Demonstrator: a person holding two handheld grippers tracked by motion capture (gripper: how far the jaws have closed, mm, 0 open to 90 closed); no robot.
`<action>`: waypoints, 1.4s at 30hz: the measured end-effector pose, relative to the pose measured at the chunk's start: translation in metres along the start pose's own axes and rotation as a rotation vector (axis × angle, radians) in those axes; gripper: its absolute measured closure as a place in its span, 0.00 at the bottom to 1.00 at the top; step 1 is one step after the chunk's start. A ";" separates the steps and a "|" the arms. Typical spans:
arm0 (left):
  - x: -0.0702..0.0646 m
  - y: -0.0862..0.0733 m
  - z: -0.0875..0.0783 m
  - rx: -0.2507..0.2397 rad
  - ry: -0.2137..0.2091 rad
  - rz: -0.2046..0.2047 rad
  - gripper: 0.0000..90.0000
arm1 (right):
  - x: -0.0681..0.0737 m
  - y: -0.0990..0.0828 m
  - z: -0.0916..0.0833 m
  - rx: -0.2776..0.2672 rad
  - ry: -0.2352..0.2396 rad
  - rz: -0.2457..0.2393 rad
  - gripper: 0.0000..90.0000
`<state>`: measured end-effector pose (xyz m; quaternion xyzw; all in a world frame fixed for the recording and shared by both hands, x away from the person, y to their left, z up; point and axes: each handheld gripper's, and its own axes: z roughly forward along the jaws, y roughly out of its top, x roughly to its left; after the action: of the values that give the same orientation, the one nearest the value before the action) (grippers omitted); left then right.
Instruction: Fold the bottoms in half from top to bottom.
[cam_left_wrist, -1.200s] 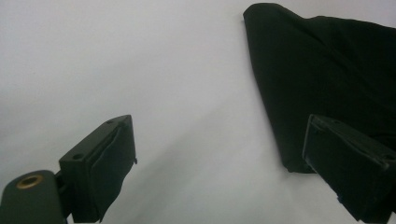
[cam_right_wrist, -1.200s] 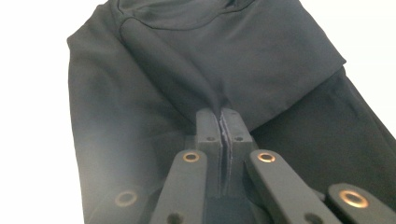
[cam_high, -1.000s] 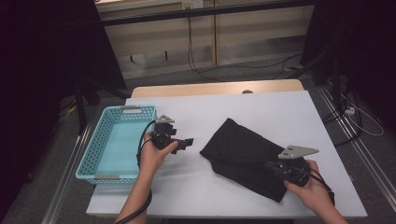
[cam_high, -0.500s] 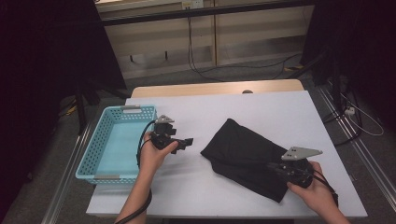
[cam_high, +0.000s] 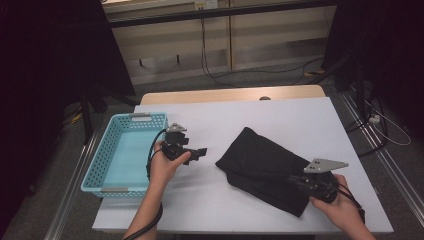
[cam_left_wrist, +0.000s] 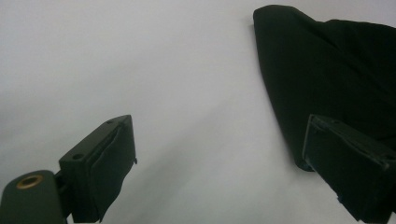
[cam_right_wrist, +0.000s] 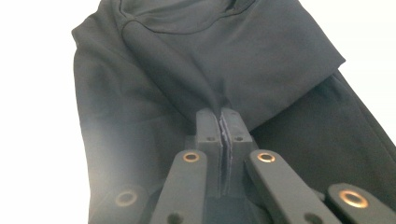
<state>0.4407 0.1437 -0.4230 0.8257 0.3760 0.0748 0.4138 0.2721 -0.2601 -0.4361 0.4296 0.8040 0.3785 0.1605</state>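
Observation:
A black cloth lies folded on the right half of the white table. My right gripper is at the cloth's near right corner. In the right gripper view its jaws are pressed together, and a raised fold of the cloth puckers into the right gripper's tips. My left gripper is held left of the cloth and points toward it. In the left gripper view the left gripper is open over bare table, with the cloth's edge just beyond its right jaw.
A light blue plastic basket stands at the table's left edge, close behind my left hand. Bare table top lies between the two grippers and beyond the cloth. Cables run over the floor behind the table.

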 end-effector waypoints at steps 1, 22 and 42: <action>0.000 0.000 0.000 -0.002 0.001 0.000 0.10 | 0.000 -0.001 0.000 0.000 0.001 0.001 0.98; -0.001 0.000 0.001 -0.009 0.001 -0.004 0.10 | 0.000 -0.005 -0.008 -0.009 0.007 0.015 0.98; -0.002 0.001 0.001 -0.001 -0.002 0.003 0.10 | -0.002 -0.011 -0.014 -0.009 0.001 0.030 0.98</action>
<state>0.4406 0.1416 -0.4231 0.8263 0.3743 0.0747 0.4143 0.2593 -0.2722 -0.4350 0.4406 0.7959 0.3848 0.1562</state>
